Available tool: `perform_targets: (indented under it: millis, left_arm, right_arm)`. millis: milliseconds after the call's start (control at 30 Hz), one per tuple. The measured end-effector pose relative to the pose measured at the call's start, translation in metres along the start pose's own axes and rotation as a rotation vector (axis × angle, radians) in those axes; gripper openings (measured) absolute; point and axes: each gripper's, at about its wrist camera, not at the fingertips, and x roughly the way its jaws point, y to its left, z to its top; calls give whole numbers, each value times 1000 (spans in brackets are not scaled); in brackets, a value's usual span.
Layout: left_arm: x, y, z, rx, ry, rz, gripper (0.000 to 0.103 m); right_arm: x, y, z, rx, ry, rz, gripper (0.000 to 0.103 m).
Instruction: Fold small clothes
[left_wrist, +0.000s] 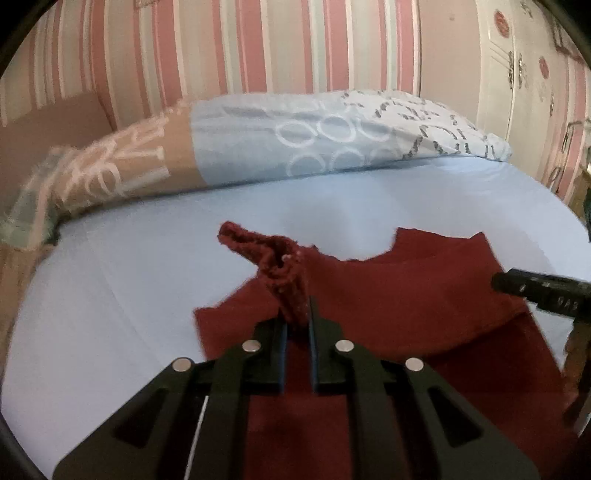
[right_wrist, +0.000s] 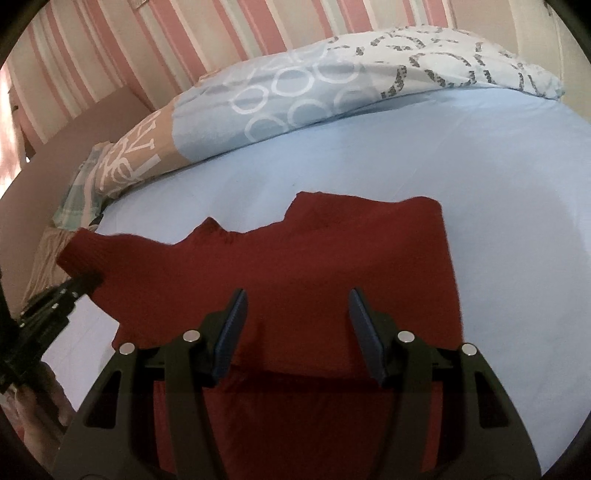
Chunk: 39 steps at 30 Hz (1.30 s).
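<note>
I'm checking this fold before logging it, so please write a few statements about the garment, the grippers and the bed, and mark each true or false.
1. The left gripper is shut on a bunched part of the dark red garment. True.
2. The right gripper grips the garment. False: its jaws stand open above the cloth.
3. The garment lies on a light blue sheet. True.
4. The pillow rests on the garment. False: it lies apart, by the striped wall.

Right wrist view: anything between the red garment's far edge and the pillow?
No. In the right wrist view only bare light-blue sheet lies between the red garment and the pillow.
</note>
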Motion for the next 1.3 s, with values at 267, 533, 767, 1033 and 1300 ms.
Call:
perform_targets:
  millis: [267, 533, 767, 1033, 1300]
  left_arm:
    - [56, 19, -52, -57, 179, -17, 9]
    - [59, 28, -60, -115, 232, -46, 39]
    - [-1, 48, -59, -140, 140, 9, 94]
    - [26, 33, -27, -214, 158, -123, 94]
    - [60, 16, -49, -163, 246, -138, 94]
  right_arm:
    - [17, -7, -10, 12, 56, -35, 58]
    - [19, -10, -13, -21, 55, -58, 58]
    - [9, -3, -9, -141, 13, -132, 58]
    - [33, 4, -13, -215, 66, -243, 58]
    - [46, -5, -19, -258, 115, -267, 58]
